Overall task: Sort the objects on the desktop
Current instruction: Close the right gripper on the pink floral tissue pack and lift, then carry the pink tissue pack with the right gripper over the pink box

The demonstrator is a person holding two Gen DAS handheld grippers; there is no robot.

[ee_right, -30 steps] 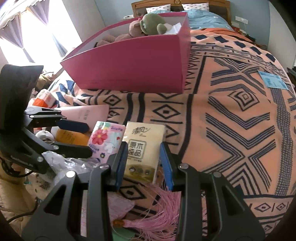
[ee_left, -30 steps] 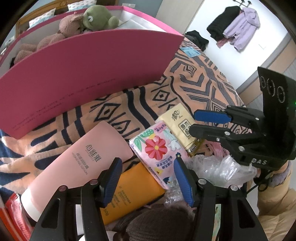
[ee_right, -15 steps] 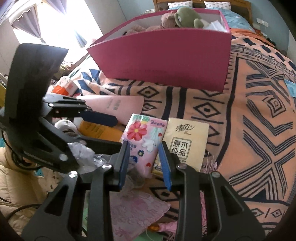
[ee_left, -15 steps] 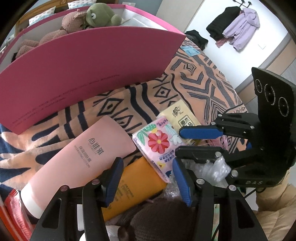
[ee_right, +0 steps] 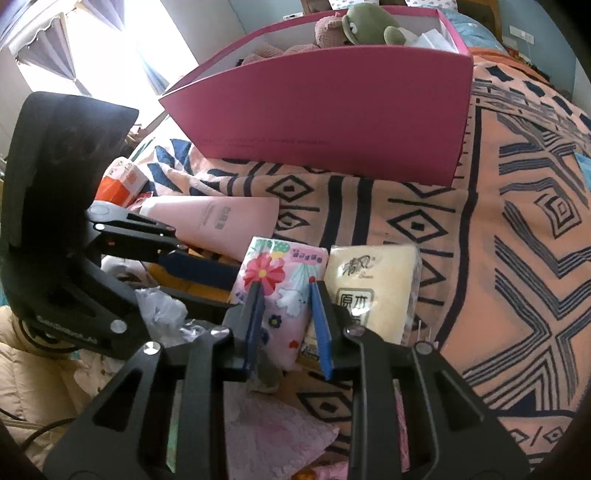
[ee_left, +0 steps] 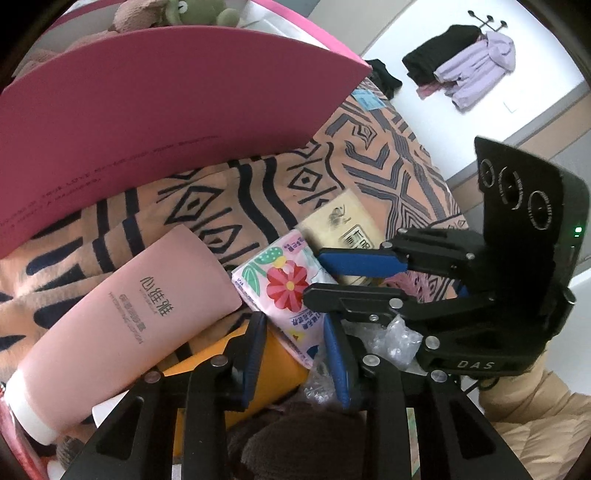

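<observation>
A flower-print tissue pack (ee_left: 284, 291) (ee_right: 275, 291) lies on the patterned bedspread beside a yellow tissue pack (ee_left: 343, 229) (ee_right: 373, 291). A pink lotion tube (ee_left: 125, 317) (ee_right: 218, 221) and an orange tube (ee_left: 273, 369) lie next to them. My left gripper (ee_left: 293, 325) is open, its jaws around the near end of the flower pack. My right gripper (ee_right: 284, 291) is open, its jaws astride the same pack from the other side; it also shows in the left wrist view (ee_left: 314, 275). A pink box (ee_left: 159, 110) (ee_right: 332, 110) with plush toys (ee_right: 354, 26) stands behind.
Crumpled clear plastic (ee_left: 391, 336) (ee_right: 162, 310) lies between the grippers. An orange-and-white packet (ee_right: 122, 181) sits at the left. A pink cloth (ee_right: 273, 439) and a dark knitted item (ee_left: 306, 439) lie close below. Clothes (ee_left: 469, 62) hang on the far wall.
Both grippers have moved in onto the flower-print pack. The right gripper shifted left from the yellow pack to the flower pack; the left gripper's jaws have narrowed around its near end.
</observation>
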